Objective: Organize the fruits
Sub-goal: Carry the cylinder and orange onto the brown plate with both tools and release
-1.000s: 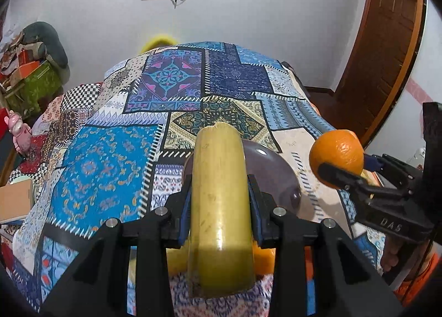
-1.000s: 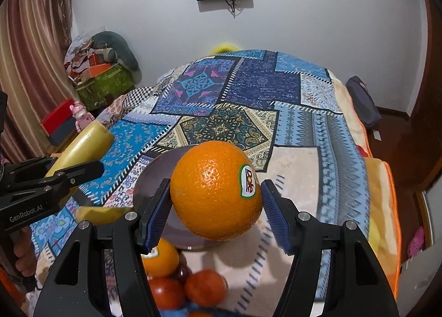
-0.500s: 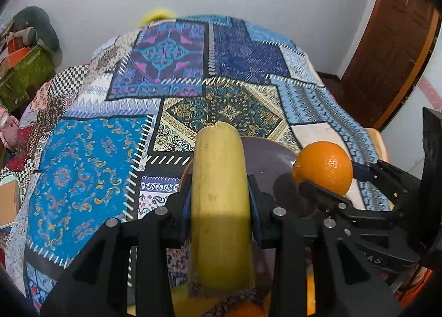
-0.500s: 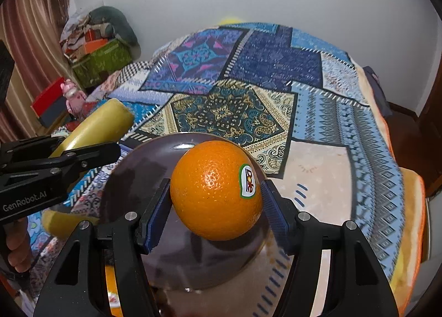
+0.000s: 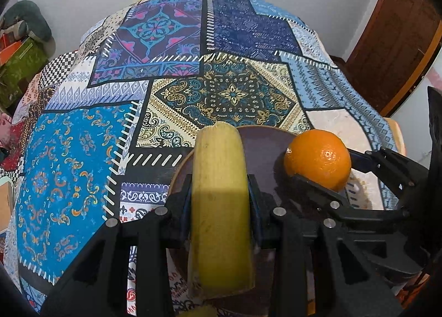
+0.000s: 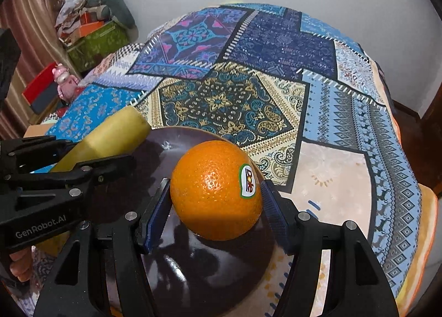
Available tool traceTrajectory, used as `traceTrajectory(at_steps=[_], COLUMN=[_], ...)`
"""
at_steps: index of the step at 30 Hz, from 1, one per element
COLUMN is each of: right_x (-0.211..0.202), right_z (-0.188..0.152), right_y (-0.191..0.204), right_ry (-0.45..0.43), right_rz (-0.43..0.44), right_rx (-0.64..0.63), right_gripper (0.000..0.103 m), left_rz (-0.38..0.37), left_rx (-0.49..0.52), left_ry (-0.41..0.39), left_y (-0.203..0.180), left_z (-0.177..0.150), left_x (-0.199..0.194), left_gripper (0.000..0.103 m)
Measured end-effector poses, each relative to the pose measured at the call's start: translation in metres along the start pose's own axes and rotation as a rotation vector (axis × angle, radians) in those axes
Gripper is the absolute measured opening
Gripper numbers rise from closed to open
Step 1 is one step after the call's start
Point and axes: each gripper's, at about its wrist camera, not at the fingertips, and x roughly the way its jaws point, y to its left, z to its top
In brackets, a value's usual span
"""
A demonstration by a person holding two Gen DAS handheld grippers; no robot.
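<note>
My left gripper [image 5: 219,198] is shut on a yellow banana [image 5: 219,201] and holds it over the left part of a dark brown plate [image 5: 265,151]. My right gripper [image 6: 215,201] is shut on an orange [image 6: 212,187] with a Dole sticker, held low over the plate [image 6: 193,267], which lies on the patchwork bedspread. The orange [image 5: 317,158] and right gripper also show at the right in the left wrist view. The banana [image 6: 107,140] and left gripper [image 6: 118,159] show at the left in the right wrist view.
The patchwork bedspread [image 5: 221,90] covers a bed that stretches away to a white wall. Boxes and clutter [image 6: 94,35] and a pink toy [image 6: 65,82] stand left of the bed. A wooden door [image 5: 400,41] is at the right.
Both grippers have moved forward and down over the plate with their fruit. The loose fruit at the near edge has dropped out of view.
</note>
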Motion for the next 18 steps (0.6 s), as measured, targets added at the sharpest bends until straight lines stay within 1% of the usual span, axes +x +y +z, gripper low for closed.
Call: traceTrajectory(at_steps=[9,14,18], right_x=[0.003,-0.001,-0.013], right_z=[0.001,0.001,0.001], right_y=[0.000,-0.002,0.000], right_ry=[0.005,-0.003,-0.030], right_rz=[0.002,0.005,-0.004], right_rx=[-0.006,0.004,0.001], right_gripper=[0.061,0.062,0.062], left_rz=[0.004,-0.008,0.013], left_rx=[0.003,0.015,0.036], left_ry=[0.034,0.021,-0.014], left_y=[0.001,-0.003,-0.009], left_z=[-0.004,-0.004,-0.005], left_x=[0.014,0.007,-0.007], left_gripper=[0.035,0.035,0.035])
